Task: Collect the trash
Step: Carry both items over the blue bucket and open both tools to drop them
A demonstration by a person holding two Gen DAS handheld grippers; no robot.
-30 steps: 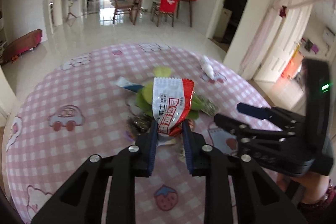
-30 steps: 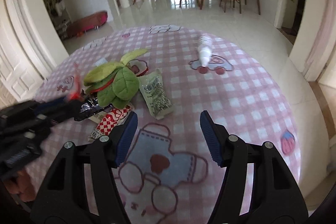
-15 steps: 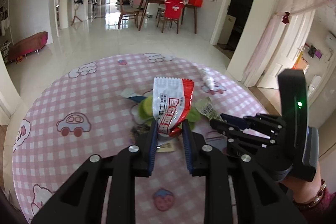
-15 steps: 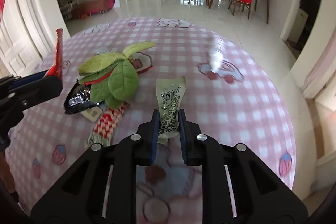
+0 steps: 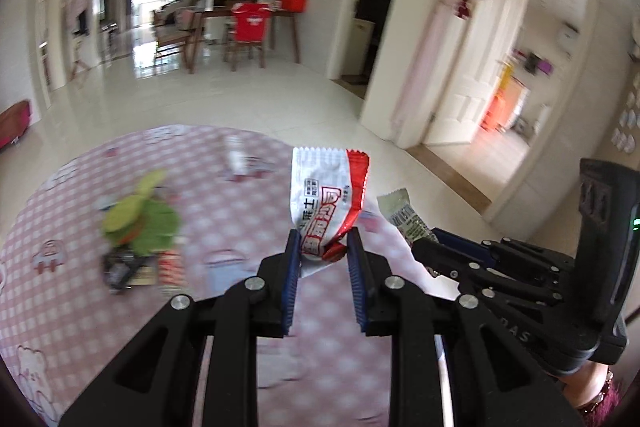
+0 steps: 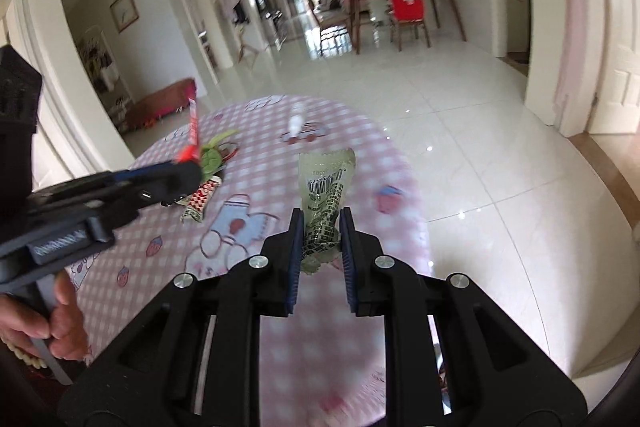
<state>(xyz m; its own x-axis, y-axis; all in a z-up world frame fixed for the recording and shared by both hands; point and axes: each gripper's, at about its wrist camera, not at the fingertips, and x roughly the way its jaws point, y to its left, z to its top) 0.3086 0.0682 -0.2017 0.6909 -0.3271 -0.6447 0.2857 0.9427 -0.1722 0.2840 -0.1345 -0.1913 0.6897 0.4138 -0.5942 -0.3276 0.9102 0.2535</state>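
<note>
My left gripper (image 5: pixel 323 247) is shut on a red and white snack wrapper (image 5: pixel 326 203) and holds it upright above the table. My right gripper (image 6: pixel 320 227) is shut on a pale green wrapper (image 6: pixel 326 183) with a barcode, also lifted off the cloth. In the left wrist view the right gripper (image 5: pixel 424 247) sits just to the right with the green wrapper (image 5: pixel 402 213) sticking up. In the right wrist view the left gripper (image 6: pixel 180 175) is at the left, its red wrapper (image 6: pixel 194 131) seen edge-on. A hand (image 6: pixel 60 323) grips the left tool's handle.
The round table has a pink checked cloth (image 5: pixel 80 307). On it lie a green leaf-shaped plush toy (image 5: pixel 144 223), a dark foil wrapper (image 5: pixel 118 265), a red and white checked wrapper (image 6: pixel 200 199) and a small white bottle (image 6: pixel 295 125). Tiled floor surrounds the table.
The right gripper closed on the green wrapper and lifted it from the cloth. Both grippers then rose and swung right, so the toy and leftover wrappers now lie to the left.
</note>
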